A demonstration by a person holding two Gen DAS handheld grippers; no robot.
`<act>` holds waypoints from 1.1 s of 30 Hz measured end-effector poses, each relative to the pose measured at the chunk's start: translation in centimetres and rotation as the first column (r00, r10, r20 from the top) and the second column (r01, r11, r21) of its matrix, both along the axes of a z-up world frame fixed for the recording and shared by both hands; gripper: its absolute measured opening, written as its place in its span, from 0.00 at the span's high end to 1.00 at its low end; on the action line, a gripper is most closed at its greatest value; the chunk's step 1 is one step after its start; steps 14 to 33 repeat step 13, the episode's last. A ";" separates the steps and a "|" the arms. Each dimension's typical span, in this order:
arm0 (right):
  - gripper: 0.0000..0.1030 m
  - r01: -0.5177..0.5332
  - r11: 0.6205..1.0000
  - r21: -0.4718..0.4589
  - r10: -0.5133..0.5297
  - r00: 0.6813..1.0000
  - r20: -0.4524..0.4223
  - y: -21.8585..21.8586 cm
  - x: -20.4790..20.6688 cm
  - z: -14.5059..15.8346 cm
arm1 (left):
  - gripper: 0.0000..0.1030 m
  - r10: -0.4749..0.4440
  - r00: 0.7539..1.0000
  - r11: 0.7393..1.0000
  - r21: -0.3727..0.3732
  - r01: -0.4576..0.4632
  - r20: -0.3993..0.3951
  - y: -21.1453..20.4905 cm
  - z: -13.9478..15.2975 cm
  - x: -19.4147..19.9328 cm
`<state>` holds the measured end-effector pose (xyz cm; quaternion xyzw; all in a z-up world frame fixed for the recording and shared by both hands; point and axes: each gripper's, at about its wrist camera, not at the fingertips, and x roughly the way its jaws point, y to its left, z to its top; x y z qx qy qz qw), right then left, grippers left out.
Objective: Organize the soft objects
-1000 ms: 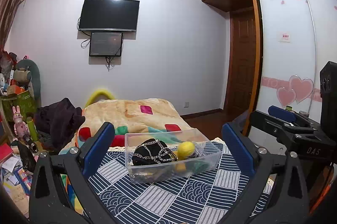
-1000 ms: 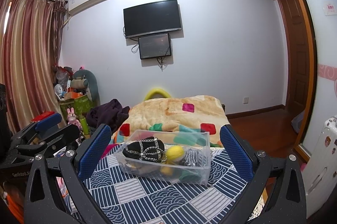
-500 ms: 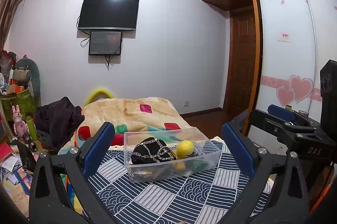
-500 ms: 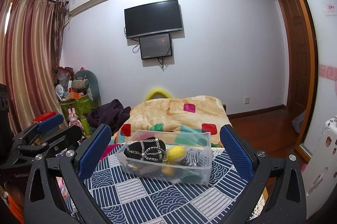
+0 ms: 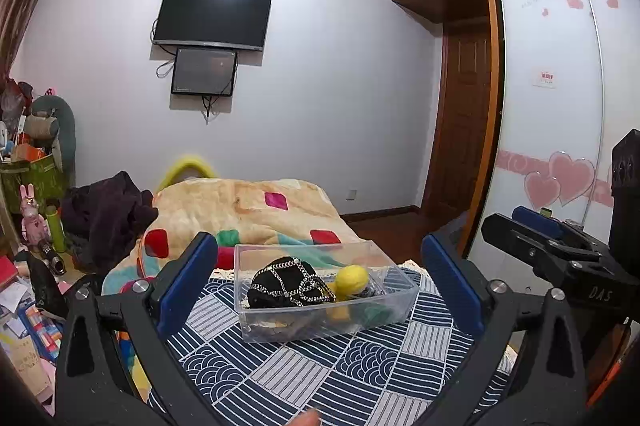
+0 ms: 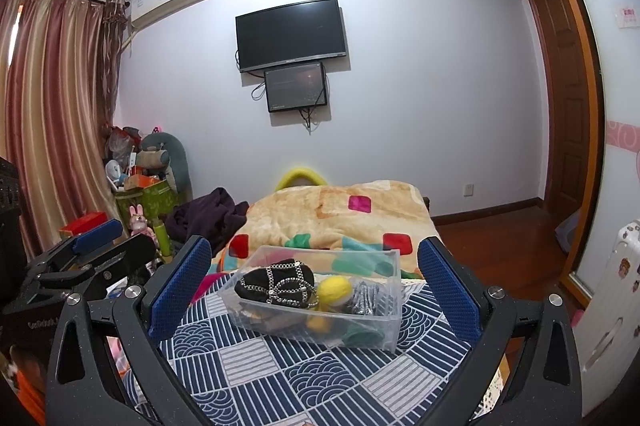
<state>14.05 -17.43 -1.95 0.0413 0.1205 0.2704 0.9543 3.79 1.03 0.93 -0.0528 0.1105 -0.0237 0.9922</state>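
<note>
Both the left gripper [image 5: 320,282] and right gripper [image 6: 314,284] hang spread wide and empty before a clear bin [image 5: 390,300] holding a black pouch [image 5: 286,284] and yellow ball [image 5: 351,277] on the patterned cloth [image 5: 320,366], with "DAS" legible on the right gripper's body.

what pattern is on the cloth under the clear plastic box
Navy and white patchwork cloth of stripes and wave arcs under the box, clearest in the right wrist view.

Both wrist cameras look forward and slightly down along wide-spread blue-padded tongs, the left tongs [image 5: 318,282] and the right tongs [image 6: 316,284], toward the far white wall. Each frames the clear plastic bin [image 5: 400,300] [image 6: 384,330] on the navy-and-white patterned cloth [image 5: 304,370] [image 6: 280,374] at close range. The left view sits to the left, the right view beside it, each catching the other's tongs at its edge.
</note>
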 end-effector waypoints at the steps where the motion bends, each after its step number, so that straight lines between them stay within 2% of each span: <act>1: 0.00 -0.001 1.000 -0.001 0.001 1.000 0.000 0.0 0.0 0.0 | 0.00 -0.002 1.000 1.000 -0.002 0.002 -0.001 0.1 0.1 0.0; 33: 0.00 -0.003 1.000 -0.004 0.003 1.000 -0.006 0.2 0.0 -0.2 | 0.00 0.000 1.000 1.000 -0.011 0.000 -0.012 0.5 0.1 0.3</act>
